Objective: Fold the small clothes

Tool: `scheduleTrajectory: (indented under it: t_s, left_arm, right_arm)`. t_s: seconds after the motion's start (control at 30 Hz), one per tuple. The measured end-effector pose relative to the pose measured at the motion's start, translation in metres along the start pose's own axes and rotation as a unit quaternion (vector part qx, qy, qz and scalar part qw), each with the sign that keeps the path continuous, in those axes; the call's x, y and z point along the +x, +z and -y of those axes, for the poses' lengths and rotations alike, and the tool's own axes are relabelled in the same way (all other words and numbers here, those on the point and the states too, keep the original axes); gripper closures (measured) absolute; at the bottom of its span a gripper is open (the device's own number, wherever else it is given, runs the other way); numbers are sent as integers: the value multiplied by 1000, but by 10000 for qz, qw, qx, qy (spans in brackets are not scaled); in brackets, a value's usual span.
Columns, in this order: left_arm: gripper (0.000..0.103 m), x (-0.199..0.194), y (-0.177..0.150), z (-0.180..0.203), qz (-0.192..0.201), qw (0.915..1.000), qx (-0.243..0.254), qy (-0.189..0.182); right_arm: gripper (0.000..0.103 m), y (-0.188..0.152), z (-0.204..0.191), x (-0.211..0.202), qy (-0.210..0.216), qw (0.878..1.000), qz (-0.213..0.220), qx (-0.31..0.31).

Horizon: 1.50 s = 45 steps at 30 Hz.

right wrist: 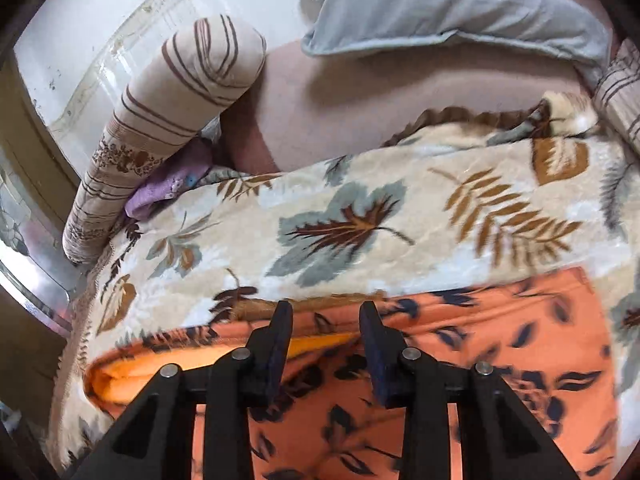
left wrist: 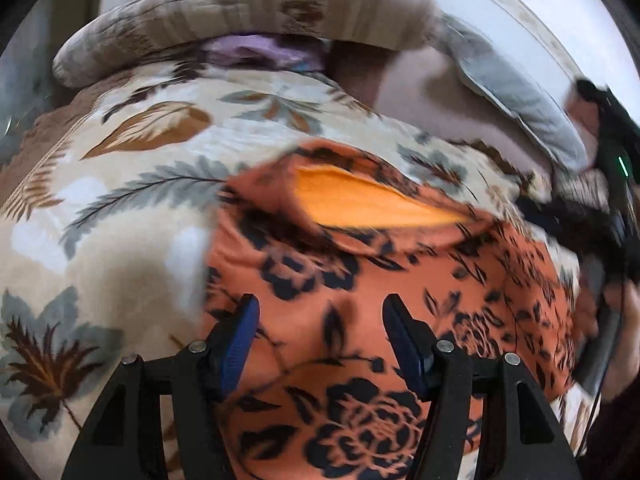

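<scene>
An orange garment with a dark flower print [left wrist: 360,280] [right wrist: 500,340] lies spread on a cream leaf-patterned blanket [left wrist: 140,200] [right wrist: 360,208]. One flap is turned over and shows its plain orange inner side [left wrist: 360,200] [right wrist: 120,380]. My left gripper [left wrist: 322,304] hovers over the garment's middle with its jaws wide apart and nothing between them. My right gripper [right wrist: 326,308] sits at the garment's far edge. Its jaws are narrower but still apart, and no cloth is pinched between the pads. The right gripper's black body [left wrist: 612,168] shows blurred at the right edge of the left wrist view.
A striped bolster [left wrist: 240,12] [right wrist: 180,112] and a grey-blue pillow [left wrist: 520,100] [right wrist: 440,12] lie at the far side of the bed against a white wall. A purple cloth [left wrist: 248,50] [right wrist: 160,192] is tucked under the bolster. The blanket's edge drops off at the left [right wrist: 72,340].
</scene>
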<state>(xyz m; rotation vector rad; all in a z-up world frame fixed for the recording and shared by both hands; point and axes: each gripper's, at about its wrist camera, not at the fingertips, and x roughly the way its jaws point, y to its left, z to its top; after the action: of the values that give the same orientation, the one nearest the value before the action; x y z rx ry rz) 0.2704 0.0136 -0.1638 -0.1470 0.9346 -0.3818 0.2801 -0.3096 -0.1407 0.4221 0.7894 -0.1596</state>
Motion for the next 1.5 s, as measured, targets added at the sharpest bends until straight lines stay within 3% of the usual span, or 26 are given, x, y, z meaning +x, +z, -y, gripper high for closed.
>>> scheduleTrajectory:
  t_s: [0.13, 0.2, 0.33, 0.5, 0.63, 0.7, 0.9, 1.03, 1.23, 1.37, 1.5]
  left_arm:
    - [38, 0, 1, -19, -25, 9989, -461, 103]
    - [38, -2, 0, -22, -3, 9983, -527, 246]
    - [38, -8, 0, -21, 137, 9977, -492, 436]
    - [38, -8, 4, -32, 202, 9957, -573, 698]
    - [38, -14, 11, -52, 271, 9922, -949, 758]
    - [38, -18, 15, -55, 307, 9905, -934, 959]
    - [38, -23, 17, -69, 230, 9880, -963, 1184]
    - [38, -22, 18, -78, 100, 9874, -1149, 1087]
    - [38, -18, 20, -75, 31, 9890, -1081, 1009]
    - [38, -17, 23, -74, 24, 9902, -1019, 955]
    - [38, -17, 25, -64, 84, 9932, -773, 866]
  right_arm:
    - [65, -20, 37, -30, -398, 9992, 45, 80]
    - [65, -28, 63, -37, -600, 9977, -129, 299]
    - [65, -30, 93, -15, -1160, 9893, -690, 556]
    - [63, -18, 97, 8, -1577, 9832, -631, 675]
    - [63, -15, 55, -3, -987, 9926, -579, 409]
    - [63, -24, 17, 2, -372, 9948, -944, 62]
    - [62, -58, -82, 33, 716, 9783, -1745, -851]
    - [63, -59, -125, 62, 637, 9774, -1712, -1064]
    - [62, -24, -140, 91, 592, 9917, -1130, -150]
    - [62, -9, -126, 83, 681, 9933, -887, 307]
    - [62, -12, -117, 52, 652, 9935, -930, -39]
